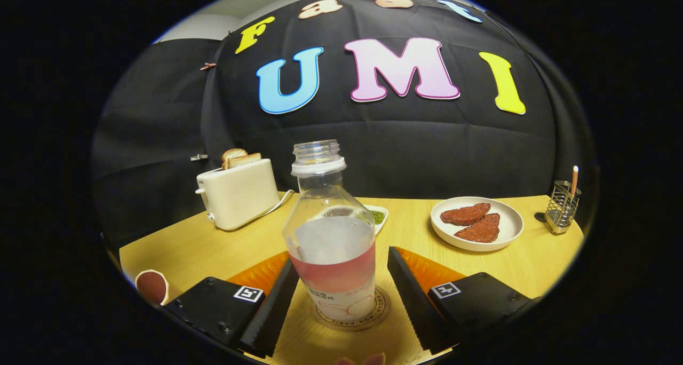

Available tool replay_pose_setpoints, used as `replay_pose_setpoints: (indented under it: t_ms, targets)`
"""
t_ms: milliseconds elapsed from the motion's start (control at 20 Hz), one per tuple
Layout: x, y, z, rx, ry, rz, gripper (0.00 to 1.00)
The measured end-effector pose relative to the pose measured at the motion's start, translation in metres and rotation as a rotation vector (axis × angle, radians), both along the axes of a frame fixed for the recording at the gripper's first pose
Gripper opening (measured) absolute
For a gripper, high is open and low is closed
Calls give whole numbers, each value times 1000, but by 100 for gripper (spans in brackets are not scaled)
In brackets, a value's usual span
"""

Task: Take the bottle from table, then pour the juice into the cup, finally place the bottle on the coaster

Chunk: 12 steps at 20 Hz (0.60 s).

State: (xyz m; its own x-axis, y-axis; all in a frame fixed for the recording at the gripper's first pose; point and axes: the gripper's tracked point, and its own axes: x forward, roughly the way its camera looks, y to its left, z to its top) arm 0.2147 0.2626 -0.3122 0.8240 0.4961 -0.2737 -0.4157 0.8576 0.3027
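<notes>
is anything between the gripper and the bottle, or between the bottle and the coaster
Nothing visible. The bottle stands upright on the coaster, between the fingers of the open gripper, with a gap on each side. The cup sits off to the left, clear of them.

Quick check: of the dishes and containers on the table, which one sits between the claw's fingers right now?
The uncapped bottle, upright on the coaster between the open claw. The plate, small dish and cup sit off to the sides.

The bottle (331,231) hides most of the coaster (380,306) under it and part of a small dish (379,215) behind.
</notes>
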Motion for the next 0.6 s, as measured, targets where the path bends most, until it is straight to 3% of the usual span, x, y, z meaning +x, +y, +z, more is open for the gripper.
replay_pose_setpoints:
  t_ms: [600]
  targets:
    - [-56,-36,90,6,-73,-9,98]
